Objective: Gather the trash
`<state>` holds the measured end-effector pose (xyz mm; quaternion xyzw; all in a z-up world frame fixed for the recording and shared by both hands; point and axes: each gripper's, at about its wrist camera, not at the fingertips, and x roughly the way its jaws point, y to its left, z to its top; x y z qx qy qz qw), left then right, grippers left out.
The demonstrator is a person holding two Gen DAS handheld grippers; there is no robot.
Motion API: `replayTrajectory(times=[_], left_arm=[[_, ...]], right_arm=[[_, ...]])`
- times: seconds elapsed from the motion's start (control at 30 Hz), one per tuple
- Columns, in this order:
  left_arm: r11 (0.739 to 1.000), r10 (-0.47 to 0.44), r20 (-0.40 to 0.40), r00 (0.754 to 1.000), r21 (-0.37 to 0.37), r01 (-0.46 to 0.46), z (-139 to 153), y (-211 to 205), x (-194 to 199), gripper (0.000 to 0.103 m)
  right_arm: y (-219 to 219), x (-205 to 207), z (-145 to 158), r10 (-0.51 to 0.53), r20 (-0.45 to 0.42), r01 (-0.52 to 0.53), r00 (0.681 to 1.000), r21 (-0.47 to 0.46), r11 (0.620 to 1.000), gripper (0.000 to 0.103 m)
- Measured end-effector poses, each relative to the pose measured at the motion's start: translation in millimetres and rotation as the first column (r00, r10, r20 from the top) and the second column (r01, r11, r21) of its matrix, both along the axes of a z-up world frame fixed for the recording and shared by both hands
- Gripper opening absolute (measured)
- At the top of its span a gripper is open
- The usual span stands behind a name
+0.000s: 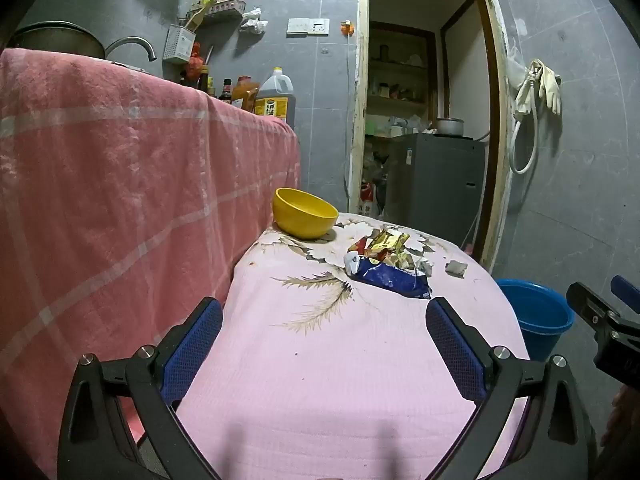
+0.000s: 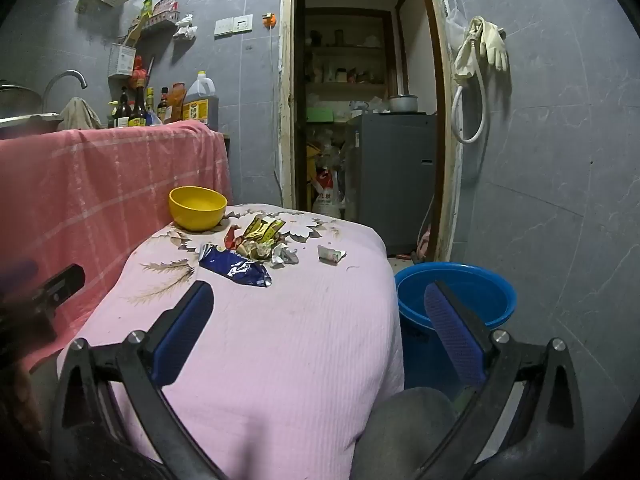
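— Both grippers are spread wide and carrying nothing, far as I can see. Left gripper [image 1: 324,312] hangs over the near end of the small table [image 1: 320,380], blue pads [image 1: 192,344] well apart, only pink cloth showing between them.

— And the right one?

— Right gripper [image 2: 320,300] is the same, fingers parted and empty. One finger sits over the pink cloth of the table [image 2: 280,340], the other over the blue bucket [image 2: 496,300] that stands on the floor just beside the table's right edge.

— Where's the trash, then?

— Toward the far end of the table, ahead of both grippers and not touched by either. A crumpled dark blue wrapper [image 1: 394,278] lies nearest, with a heap of yellow and red wrappers [image 1: 382,246] right behind it, touching it. A balled-up bit of white paper [image 2: 285,255] sits against the heap on its right side, and a small torn scrap [image 2: 330,255] lies apart from the pile, further right.

— Anything else on the table?

— A yellow bowl [image 1: 305,213] at the far left corner, upright, near the wrappers but not touching them. Left of the table there's a counter draped in a pink checked cloth [image 1: 120,168], with bottles [image 2: 138,110] and a big oil jug [image 2: 201,102] at the back by the faucet [image 2: 66,80].

— And the bucket itself?

— I can't make out anything lying in the part of it that shows.
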<state>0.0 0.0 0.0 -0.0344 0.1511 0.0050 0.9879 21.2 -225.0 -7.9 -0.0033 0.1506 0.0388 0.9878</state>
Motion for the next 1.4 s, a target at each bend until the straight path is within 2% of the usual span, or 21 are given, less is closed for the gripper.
replayTrajectory(times=[1.4], left_arm=[[1.0, -0.002, -0.001, 1.0, 0.008, 0.002, 0.1, -0.4, 0.2, 0.1]], right_arm=[[-0.2, -1.1, -1.0, 0.001, 0.004, -0.001, 1.0, 0.008, 1.0, 0.103]])
